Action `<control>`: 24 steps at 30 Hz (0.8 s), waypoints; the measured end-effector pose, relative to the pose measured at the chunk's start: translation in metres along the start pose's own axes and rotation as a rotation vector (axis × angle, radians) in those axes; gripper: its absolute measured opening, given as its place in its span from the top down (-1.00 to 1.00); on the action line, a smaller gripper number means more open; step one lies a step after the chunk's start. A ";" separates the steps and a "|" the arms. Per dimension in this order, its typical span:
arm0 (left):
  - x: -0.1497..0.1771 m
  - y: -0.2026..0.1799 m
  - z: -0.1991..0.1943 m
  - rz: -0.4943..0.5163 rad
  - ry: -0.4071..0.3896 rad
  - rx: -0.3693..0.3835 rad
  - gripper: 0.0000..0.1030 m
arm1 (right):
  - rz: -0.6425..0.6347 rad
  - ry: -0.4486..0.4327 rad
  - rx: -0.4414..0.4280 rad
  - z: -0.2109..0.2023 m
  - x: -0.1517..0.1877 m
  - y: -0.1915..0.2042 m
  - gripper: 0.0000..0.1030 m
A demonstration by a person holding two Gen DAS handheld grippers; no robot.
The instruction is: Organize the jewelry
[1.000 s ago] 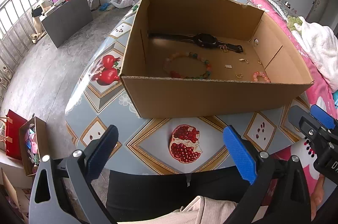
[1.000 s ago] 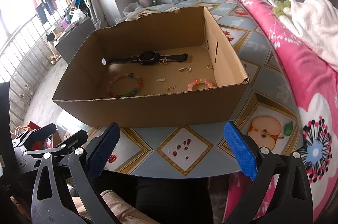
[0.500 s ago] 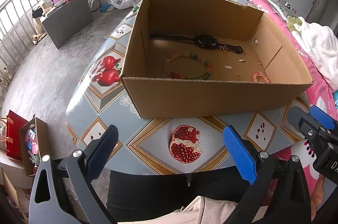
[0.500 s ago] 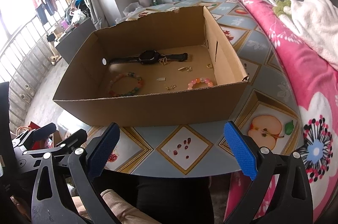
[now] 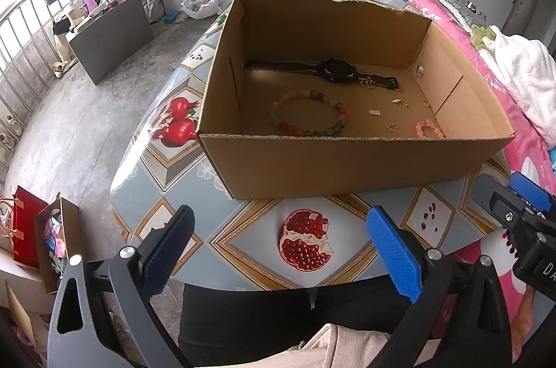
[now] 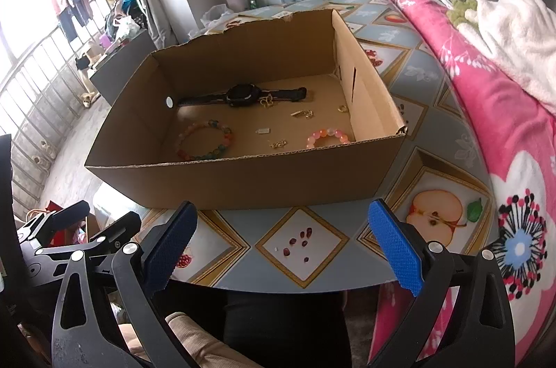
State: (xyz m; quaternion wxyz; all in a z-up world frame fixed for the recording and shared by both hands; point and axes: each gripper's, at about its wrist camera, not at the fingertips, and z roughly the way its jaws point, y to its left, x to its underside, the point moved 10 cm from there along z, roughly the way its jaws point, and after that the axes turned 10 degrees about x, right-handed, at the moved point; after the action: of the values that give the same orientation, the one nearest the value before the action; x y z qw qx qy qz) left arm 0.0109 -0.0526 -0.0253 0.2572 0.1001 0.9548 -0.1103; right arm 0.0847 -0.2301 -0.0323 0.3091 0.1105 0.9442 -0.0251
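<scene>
both of your tongs sit low at the near table edge, empty. your left gripper (image 5: 278,250) has its blue pads spread wide, above your lap and short of the cardboard box (image 5: 347,166). your right gripper (image 6: 283,246) is just as wide, nothing between its pads, also short of the box. box stands open on the fruit-print table (image 6: 427,180), pink blanket (image 6: 486,97) to its right. inside, on the box floor: black watch (image 5: 335,71) laid flat along the far wall, a small gold piece touching its strap. multicolour bead bracelet (image 5: 307,117) lies left of centre, toward the near wall. pink bead bracelet (image 6: 326,138) lies right, partly hidden behind the near wall. between them, scattered apart: small gold chain bits (image 6: 278,144), a pale tag (image 6: 263,131), a gold clasp piece (image 6: 302,114), a small ring (image 6: 343,108) near the right wall.
</scene>
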 end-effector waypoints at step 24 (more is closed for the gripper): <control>0.000 0.000 0.001 0.001 -0.001 -0.004 -0.89 | -0.017 0.010 -0.005 0.003 0.000 0.005 -0.84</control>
State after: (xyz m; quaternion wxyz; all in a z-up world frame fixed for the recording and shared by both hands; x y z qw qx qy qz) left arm 0.0117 -0.0532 -0.0260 0.2582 0.1002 0.9548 -0.1082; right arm 0.0873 -0.2253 -0.0350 0.3044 0.1016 0.9468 -0.0247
